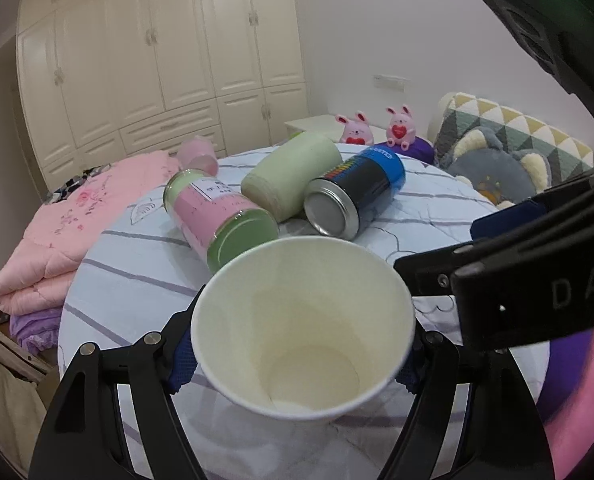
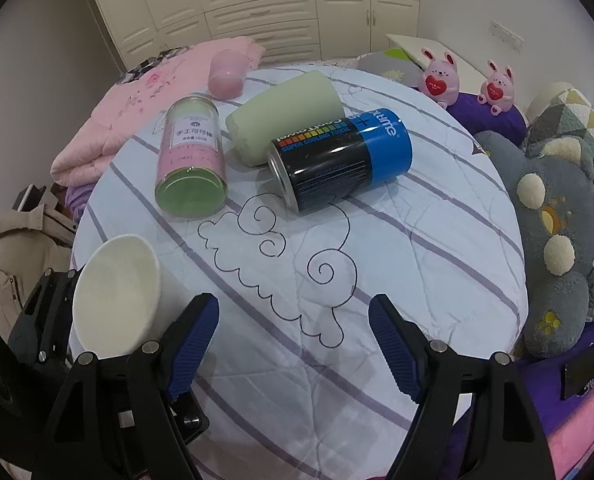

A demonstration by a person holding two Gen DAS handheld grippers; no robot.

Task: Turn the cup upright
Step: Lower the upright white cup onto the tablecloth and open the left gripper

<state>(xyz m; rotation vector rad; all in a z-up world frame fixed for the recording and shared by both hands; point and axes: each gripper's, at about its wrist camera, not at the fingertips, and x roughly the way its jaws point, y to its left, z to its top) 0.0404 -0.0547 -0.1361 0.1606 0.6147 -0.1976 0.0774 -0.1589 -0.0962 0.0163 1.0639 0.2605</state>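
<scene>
A: Cup [image 1: 301, 328] status?

B: Clamped by its sides in the left gripper [image 1: 297, 354], tilted, mouth toward the lens. Near edge of the table [image 2: 377, 360], well short of the can [image 2: 339, 164].

A: Upright yet?

B: Not quite. Looks mid-flip: grasped, partly turned, base not set down. Left to do: finish the turn, place, release.

A: Right gripper [image 2: 295, 344]?

B: Fingers wide apart, holding nothing, over the cloud stitching nearer than the can. Jar [image 2: 191, 162] and green tumbler [image 2: 285, 114] lie beside the can, untouched.
</scene>
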